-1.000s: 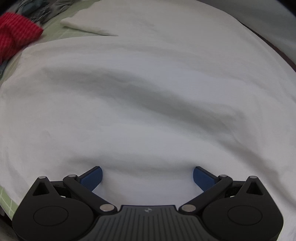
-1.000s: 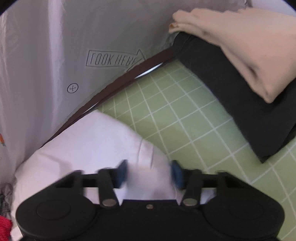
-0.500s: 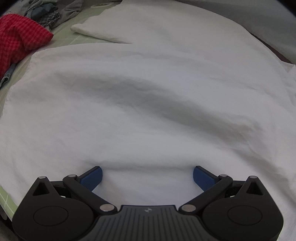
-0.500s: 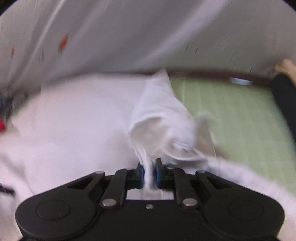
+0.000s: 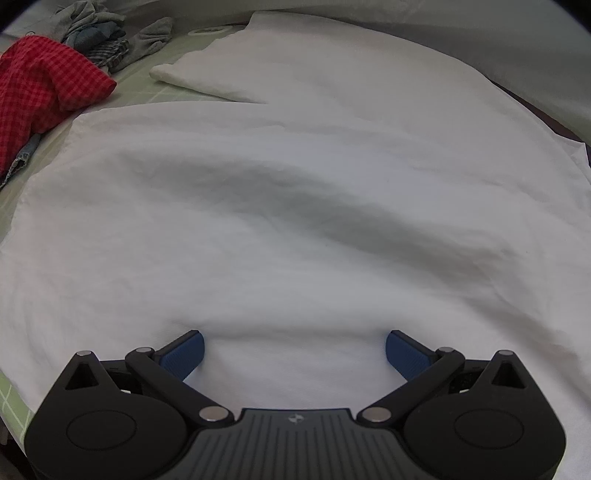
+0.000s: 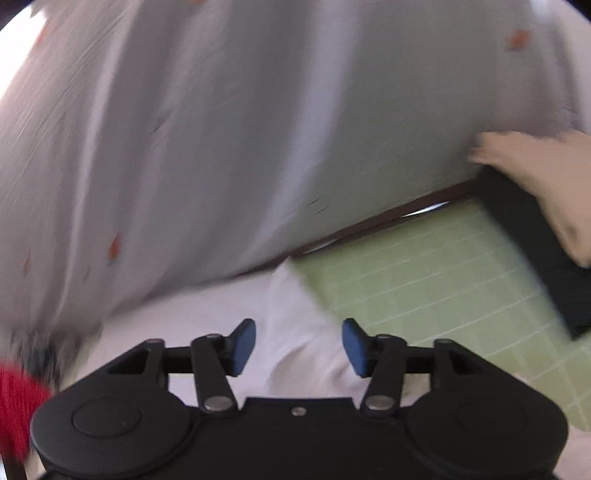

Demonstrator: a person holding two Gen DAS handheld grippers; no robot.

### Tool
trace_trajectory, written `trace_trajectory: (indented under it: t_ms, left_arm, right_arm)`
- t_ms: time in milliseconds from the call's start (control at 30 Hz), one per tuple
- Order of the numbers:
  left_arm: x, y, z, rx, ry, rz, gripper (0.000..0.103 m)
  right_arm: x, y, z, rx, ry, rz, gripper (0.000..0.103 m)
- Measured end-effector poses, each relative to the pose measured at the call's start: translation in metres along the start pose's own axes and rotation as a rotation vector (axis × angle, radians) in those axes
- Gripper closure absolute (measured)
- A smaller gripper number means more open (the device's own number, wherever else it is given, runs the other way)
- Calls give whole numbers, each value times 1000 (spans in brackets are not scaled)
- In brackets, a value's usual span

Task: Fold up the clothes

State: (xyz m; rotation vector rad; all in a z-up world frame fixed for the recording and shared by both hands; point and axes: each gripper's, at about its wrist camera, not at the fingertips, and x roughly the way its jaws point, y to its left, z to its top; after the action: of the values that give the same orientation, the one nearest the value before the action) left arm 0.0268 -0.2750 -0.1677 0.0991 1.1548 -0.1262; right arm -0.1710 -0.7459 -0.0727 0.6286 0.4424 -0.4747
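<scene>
- The right wrist view is smeared by motion: the pale curtain (image 6: 229,140) behind the worktop is only streaks, and a red blur (image 6: 16,406) at the lower left edge cannot be made out there.
- The white shirt (image 5: 295,206) fills most of the left wrist view and runs off its edges, so its full outline is cut off.
- It lies spread flat on the green grid mat (image 6: 436,280), softly creased, with one sleeve (image 5: 221,74) stretched toward the red checked garment (image 5: 44,85) beyond its far left corner.
- A grey crumpled heap (image 5: 110,33) sits just behind that red garment.
- The left tongs (image 5: 294,356) stand wide apart, blue pads resting on the shirt's near part, nothing pinched.
- The right tongs (image 6: 298,347) are opening above the shirt's corner (image 6: 295,332); cloth lies below the gap, no pad pressing it.
- Beyond that corner, a folded black garment (image 6: 535,251) bears a beige one (image 6: 546,177).
</scene>
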Motion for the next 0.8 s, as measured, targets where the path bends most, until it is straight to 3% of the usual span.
trace_trajectory:
  t_ms: [100,167,267,467,567,667,700,733,800]
  left_arm:
    - [1,0,0,-1,-2,0,0]
    - [0,0,0,-1,-3,0,0]
    - [0,0,-1,-2,-5,0,0]
    - [-1,1,-3,-1,-15,-1,0]
    - [-1,2,-4,1,-16,-2,0]
    - [-1,3,-3,3,-14,-2,0]
    - [-1,3,-3,3,-13,-3,0]
    - [-1,3,-2,4,-12,-3,0]
    - [-1,3,-2,3,-12,-3,0]
  right_arm:
    - [26,-38,9,174,106,-81,41]
    - [47,-65,5,343,207,-70,41]
    - [67,-93,-10,573,282,-19,41]
    - [86,-118,-39,954,287,91,39]
    - [97,-133,-44,1103,276,117,44]
    - [101,-133,-34,1071,245,108,61]
    - [101,-131,-26,1033,226,110,79]
    - [101,-129,-19,995,208,111,88]
    - [99,-125,-1,928,147,145,95]
